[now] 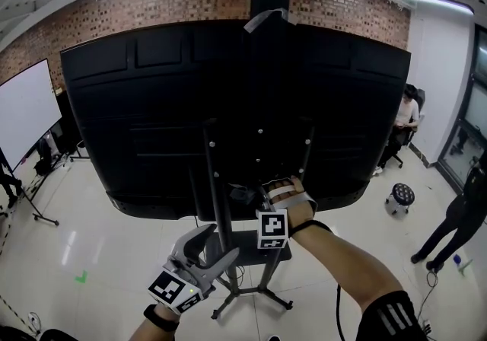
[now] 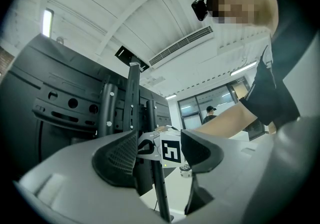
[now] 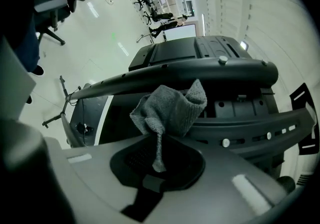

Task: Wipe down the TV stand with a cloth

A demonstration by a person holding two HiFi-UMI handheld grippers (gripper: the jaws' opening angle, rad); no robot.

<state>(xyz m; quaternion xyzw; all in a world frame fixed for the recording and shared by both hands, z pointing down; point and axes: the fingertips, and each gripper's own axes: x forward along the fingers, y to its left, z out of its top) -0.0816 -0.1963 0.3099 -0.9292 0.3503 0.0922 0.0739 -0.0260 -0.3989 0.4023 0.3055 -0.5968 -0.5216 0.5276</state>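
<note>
Currently, the right gripper [image 3: 160, 163] is closed on a grey cloth [image 3: 170, 110]: a narrow tail of the cloth is pinched between the jaws, and the bunched remainder stands up in front of them. The cloth sits at a dark post of the TV stand [image 3: 200, 73], which is studded with screws; contact with the post cannot be confirmed. In the head view, the right gripper [image 1: 255, 196] is raised to the upright posts of the TV stand [image 1: 221, 202], just below the lower edge of the TV [image 1: 228, 96], which is seen from its black rear side. The left gripper [image 1: 213, 248] is held lower and nearer the person, beside the posts. Its jaws are apart and grip nothing [image 2: 160, 150]; a stand post is visible beyond the gap. A whiteboard [image 1: 27, 111] stands at the far left.
</note>
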